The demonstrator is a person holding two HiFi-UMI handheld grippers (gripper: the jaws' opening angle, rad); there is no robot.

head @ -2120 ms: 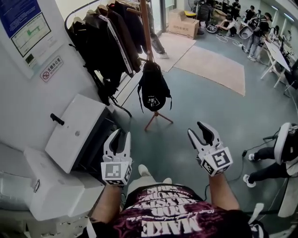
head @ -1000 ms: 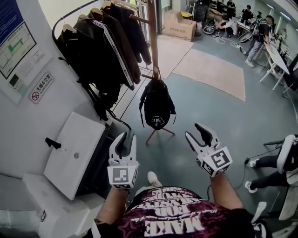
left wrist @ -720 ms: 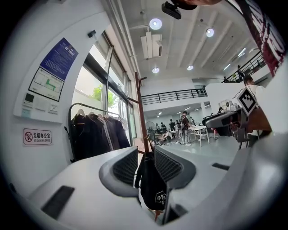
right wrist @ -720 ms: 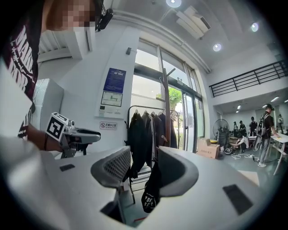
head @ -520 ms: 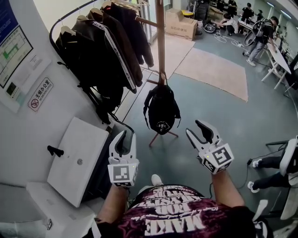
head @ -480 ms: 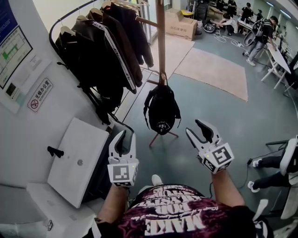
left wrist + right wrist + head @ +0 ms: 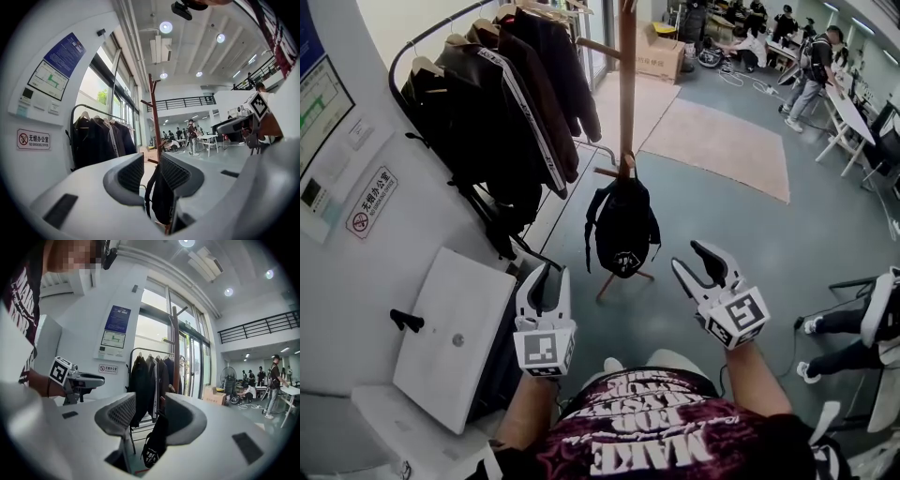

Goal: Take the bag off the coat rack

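Centre of the head view, hanging from a low peg of the wooden coat rack (image 7: 626,84), is the bag (image 7: 622,230): a black backpack with dangling straps and a small white print near its bottom (too small to read). Lower in the frame, well short of it, the left gripper (image 7: 547,274) has its jaws a narrow gap apart, and the right gripper (image 7: 689,258) is spread wider. Both hold nothing and touch nothing.

Dark jackets (image 7: 502,112), beige rug (image 7: 722,141) (cardbd box (image 7: 661,53) nr).
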